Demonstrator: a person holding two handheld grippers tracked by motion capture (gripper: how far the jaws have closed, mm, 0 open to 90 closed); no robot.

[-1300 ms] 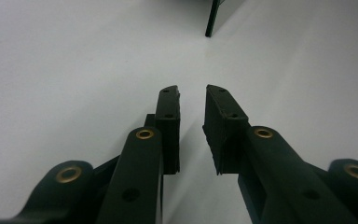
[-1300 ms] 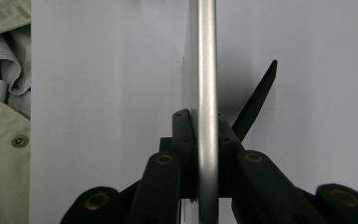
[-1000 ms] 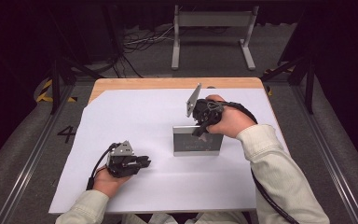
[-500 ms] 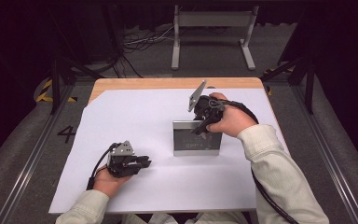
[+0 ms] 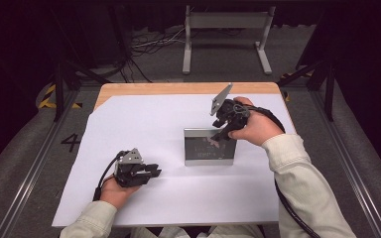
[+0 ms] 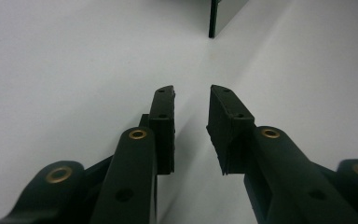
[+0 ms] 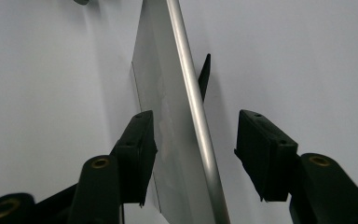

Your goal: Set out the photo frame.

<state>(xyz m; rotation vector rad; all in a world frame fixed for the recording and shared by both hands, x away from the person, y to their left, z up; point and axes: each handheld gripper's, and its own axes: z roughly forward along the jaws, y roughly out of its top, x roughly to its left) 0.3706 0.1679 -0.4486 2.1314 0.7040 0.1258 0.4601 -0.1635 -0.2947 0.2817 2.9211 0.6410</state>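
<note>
On table: one white sheet (image 5: 144, 124) over a wooden top (image 5: 178, 88); one frame (image 5: 209, 147); two grippers; two hands.
Frame: one, silver-edged, standing upright on the sheet right of centre, a dark prop behind it; in the right gripper view its silver edge (image 7: 191, 93) runs up between the jaws.
Right gripper (image 5: 219, 132): one, at the frame's top right corner, pointing down at it; jaws straddle the top edge, have just been opening, stand wide; left pad just beside the frame's face, right pad clear of the edge; not gripping.
Right gripper plate (image 5: 221, 99): one, grey, three-cornered, tilted up behind the hand.
Right hand (image 5: 255, 128): one, wrapped round the gripper body, pale sleeve, black cable trailing down the forearm.
Left gripper (image 5: 155, 172): one, low on the sheet at front left, well apart from the frame, pointing right towards it; jaws part open, have just been opening, nothing between them.
Left gripper view: two black pads (image 6: 230, 123) with a gap over bare sheet; frame corner (image 6: 219, 14) far ahead at top.
Left hand (image 5: 115, 187): one, holding the gripper from behind, resting on the sheet.
Floor: one painted 4 (image 5: 72, 143) left of table; one metal stand (image 5: 226, 25) beyond it.
</note>
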